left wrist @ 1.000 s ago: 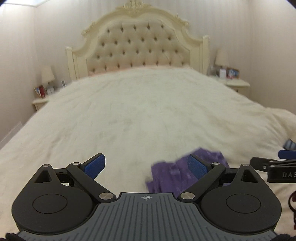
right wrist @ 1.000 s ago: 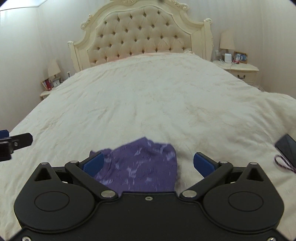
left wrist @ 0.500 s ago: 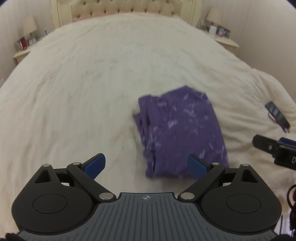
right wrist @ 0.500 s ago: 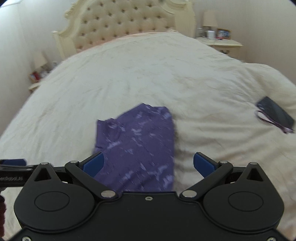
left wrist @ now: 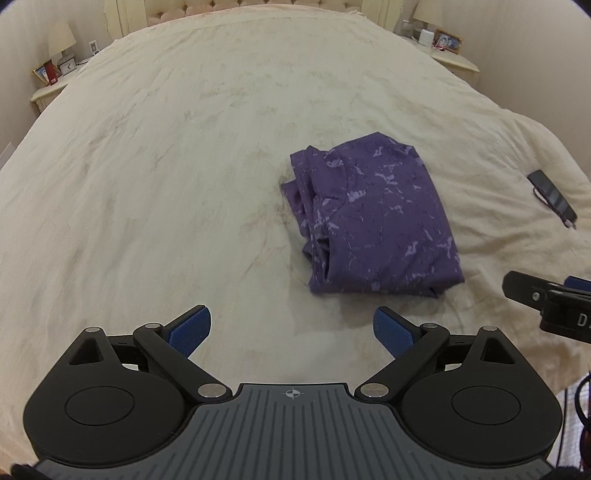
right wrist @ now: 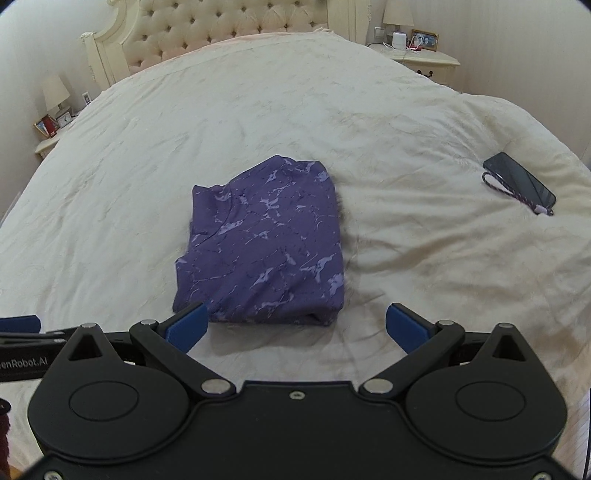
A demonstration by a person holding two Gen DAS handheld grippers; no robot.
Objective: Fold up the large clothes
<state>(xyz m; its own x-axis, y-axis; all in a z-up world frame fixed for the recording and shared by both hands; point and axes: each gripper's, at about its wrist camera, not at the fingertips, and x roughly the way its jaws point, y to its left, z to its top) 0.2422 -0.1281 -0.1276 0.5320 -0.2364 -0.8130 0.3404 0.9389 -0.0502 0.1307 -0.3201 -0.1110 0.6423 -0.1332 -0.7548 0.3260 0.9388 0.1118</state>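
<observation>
In the left wrist view, the left claw (left wrist: 291, 332) is filling the bottom of the frame, its blue-padded fingers (left wrist: 190, 330) spread wide apart and gripping nothing, hanging over bare cream bedspread (left wrist: 166, 166). The folded purple shirt (left wrist: 373, 221), marked with pale lilac streaks, is lying flat on the bed right of centre, beyond the right-hand finger and not touching it; its stacked folded edges are showing along its left side. A dark phone (left wrist: 552, 194) with a wrist strap is resting on the bedspread near the right edge. Part of the right claw (left wrist: 546, 299) is jutting in at the lower right edge, too little of it showing here to judge its opening. A nightstand (left wrist: 51, 88) with a lamp is standing in the upper left corner.

In the right wrist view, the right claw (right wrist: 295, 326) is sitting at the bottom, its fingers likewise splayed fully apart and empty. The purple shirt (right wrist: 262, 243) is lying as a neat rectangle at centre, its near edge just beyond the left-hand blue pad (right wrist: 186, 326). The phone (right wrist: 519, 182) is lying at the right, well apart from the shirt. A tufted headboard (right wrist: 221, 26) is rising at the top, and a sliver of the left claw (right wrist: 22, 330) is poking in at the left edge.
</observation>
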